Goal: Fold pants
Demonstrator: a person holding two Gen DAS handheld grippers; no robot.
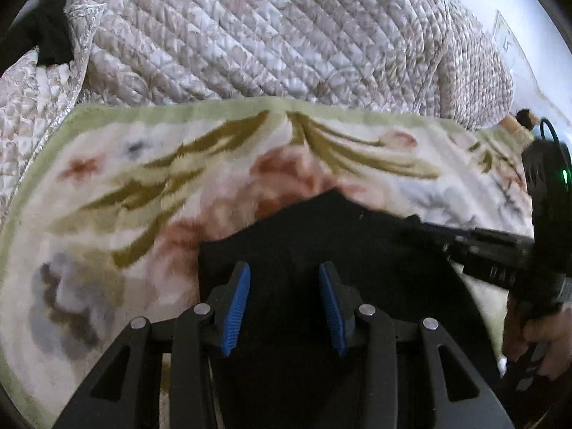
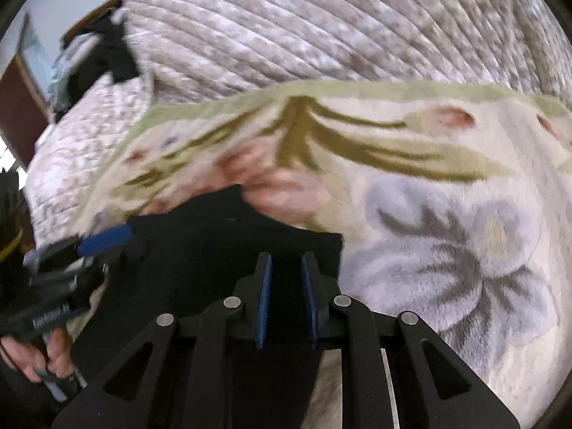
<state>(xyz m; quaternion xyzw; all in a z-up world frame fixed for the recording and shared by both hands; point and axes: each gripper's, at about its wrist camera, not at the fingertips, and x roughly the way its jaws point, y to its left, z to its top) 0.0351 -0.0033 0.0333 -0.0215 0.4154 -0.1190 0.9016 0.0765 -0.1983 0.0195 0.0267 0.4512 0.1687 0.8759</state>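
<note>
The black pants [image 1: 321, 228] lie on a floral blanket [image 1: 143, 178]. In the left wrist view, black cloth fills the wide gap between my left gripper's [image 1: 284, 271] blue pads, which hold a thick bunch of it. My right gripper [image 1: 414, 220] reaches in from the right onto the same cloth. In the right wrist view, my right gripper [image 2: 286, 261] is shut narrowly on the near right corner of the pants [image 2: 214, 236]. My left gripper [image 2: 103, 237] sits at their left corner, one blue pad showing. The cloth is featureless, so folds are hard to read.
A quilted beige bedcover [image 1: 250, 35] spreads beyond the blanket's green border. Another dark garment [image 2: 107, 53] lies at the far left corner of the bed. A person's hands [image 1: 547, 339] [image 2: 46, 354] grip the tool handles. The blanket [image 2: 447, 232] stretches right of the pants.
</note>
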